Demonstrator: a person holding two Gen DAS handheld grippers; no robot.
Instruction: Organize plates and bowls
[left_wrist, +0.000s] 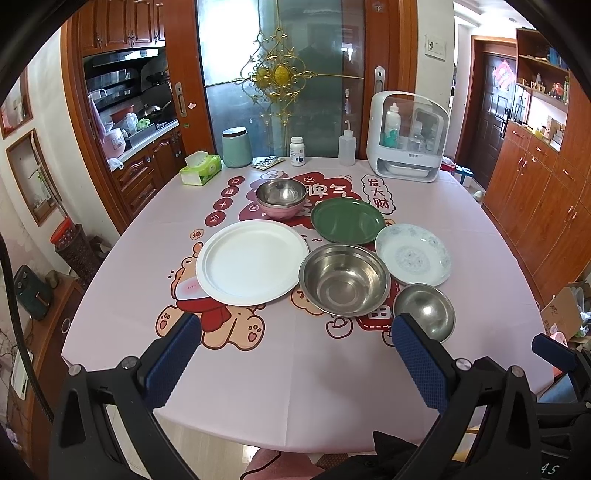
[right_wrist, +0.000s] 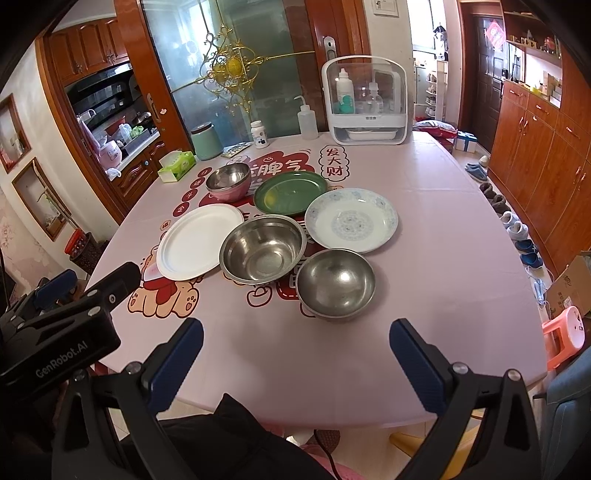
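Note:
On the pink printed table lie a white plate (left_wrist: 251, 261) (right_wrist: 197, 242), a green plate (left_wrist: 347, 220) (right_wrist: 290, 192) and a blue-patterned plate (left_wrist: 413, 254) (right_wrist: 351, 219). A large steel bowl (left_wrist: 344, 278) (right_wrist: 263, 249) sits in the middle. A small steel bowl (left_wrist: 424, 309) (right_wrist: 335, 282) stands nearest the front. At the back, a steel bowl rests inside a pink bowl (left_wrist: 281, 199) (right_wrist: 228, 181). My left gripper (left_wrist: 295, 328) hangs open above the front of the table, holding nothing. My right gripper (right_wrist: 295, 332) is open too, just in front of the small bowl.
Along the far edge stand a tissue box (left_wrist: 201, 169), a mint canister (left_wrist: 236, 147), a pill bottle (left_wrist: 297, 150), a squeeze bottle (left_wrist: 347, 147) and a white cabinet box (left_wrist: 408, 136). Wooden cupboards line the right wall. Shoes, a cardboard box and an orange stool (right_wrist: 565, 332) are on the floor.

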